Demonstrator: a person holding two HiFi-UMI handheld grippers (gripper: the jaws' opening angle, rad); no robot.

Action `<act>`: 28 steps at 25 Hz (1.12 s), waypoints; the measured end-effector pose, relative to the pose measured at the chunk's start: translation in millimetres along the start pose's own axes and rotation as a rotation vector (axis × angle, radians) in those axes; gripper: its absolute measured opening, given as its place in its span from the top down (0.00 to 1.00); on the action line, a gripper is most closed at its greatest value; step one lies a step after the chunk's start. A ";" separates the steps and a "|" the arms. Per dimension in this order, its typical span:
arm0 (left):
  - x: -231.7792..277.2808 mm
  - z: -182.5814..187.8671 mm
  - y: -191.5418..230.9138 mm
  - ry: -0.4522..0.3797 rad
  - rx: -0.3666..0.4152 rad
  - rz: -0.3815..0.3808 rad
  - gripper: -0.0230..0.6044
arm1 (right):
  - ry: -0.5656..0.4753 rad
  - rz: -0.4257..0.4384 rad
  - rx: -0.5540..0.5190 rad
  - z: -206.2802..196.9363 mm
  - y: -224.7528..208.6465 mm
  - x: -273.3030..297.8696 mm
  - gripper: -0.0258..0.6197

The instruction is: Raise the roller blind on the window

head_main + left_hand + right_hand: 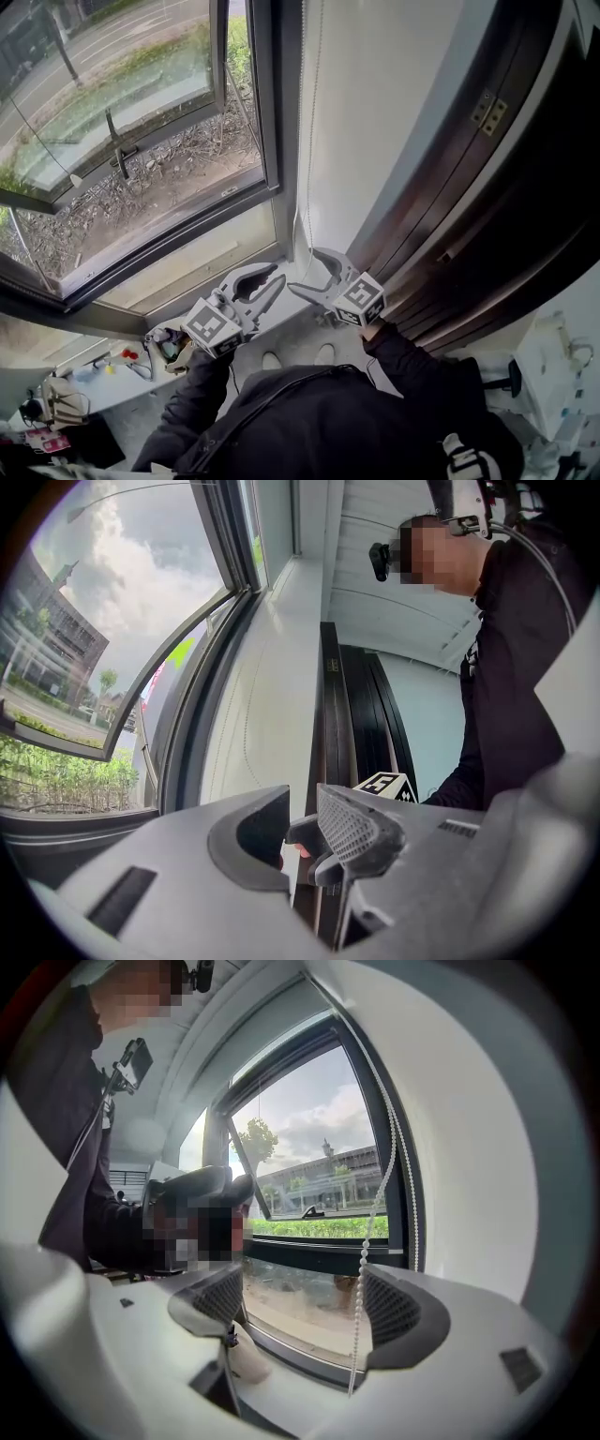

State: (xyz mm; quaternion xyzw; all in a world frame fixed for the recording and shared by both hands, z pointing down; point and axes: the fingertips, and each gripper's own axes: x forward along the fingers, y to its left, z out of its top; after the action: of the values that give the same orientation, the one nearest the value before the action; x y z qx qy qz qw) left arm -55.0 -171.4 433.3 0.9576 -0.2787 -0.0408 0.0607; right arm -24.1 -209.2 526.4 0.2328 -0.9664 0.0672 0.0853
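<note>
Daylight comes through the big window (pixel 141 131), and its glass is uncovered as far as any view reaches. The cloth of the roller blind does not show in any of them, so I judge it is rolled up high, above what can be seen. Its bead chain (pixel 362 1260) hangs down the white wall (pixel 375 112), just beside the dark window frame (pixel 269 112) at the right side of the window.

The person stands before it and reaches both tools toward the low end of the chain. The right hand-held gripper (pixel 302 269) is released: its jaws stand wide apart and the chain runs between them, close to one pad but not pressed by it. The left hand-held gripper (pixel 277 275), just beside it, has its jaws a little apart with nothing caught between them.

I think the step in hand is taking a hold for a pull. The next move calls for a firm grip on the proper strand — higher up, with the pads squarely on the beads so they cannot slip — and then a steady pull downward.
</note>
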 end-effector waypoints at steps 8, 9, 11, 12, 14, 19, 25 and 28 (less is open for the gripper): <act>4.1 -3.2 2.1 0.013 0.002 -0.010 0.83 | -0.007 -0.080 0.016 2.3 -17.0 0.3 0.25; 4.9 -3.4 2.5 0.012 0.002 -0.011 0.83 | -0.012 -0.080 0.021 3.3 -17.6 0.6 0.24; 6.4 -4.0 3.5 0.010 0.005 -0.012 0.83 | -0.024 -0.078 0.025 6.4 -18.4 0.6 0.24; 6.9 -4.2 4.1 0.010 0.006 -0.012 0.83 | -0.031 -0.075 0.022 7.8 -18.6 0.6 0.24; 7.0 -4.5 5.1 0.009 -0.001 -0.007 0.83 | -0.041 -0.064 0.023 9.5 -17.0 0.6 0.24; 3.7 -7.9 8.2 0.019 -0.008 0.024 0.83 | -0.081 -0.037 0.053 18.8 -10.5 -4.2 0.25; -3.0 -13.9 7.3 0.014 -0.016 0.042 0.83 | -0.165 0.024 0.049 46.8 6.6 -12.8 0.25; -6.0 -16.8 5.2 0.015 -0.003 0.053 0.86 | -0.197 0.054 0.035 60.1 18.1 -20.5 0.34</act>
State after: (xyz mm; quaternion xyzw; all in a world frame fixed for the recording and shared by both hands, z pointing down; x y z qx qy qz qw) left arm -60.9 -171.0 450.9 0.9501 -0.3033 -0.0322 0.0651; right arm -22.5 -194.5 462.0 0.2138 -0.9747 0.0631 -0.0162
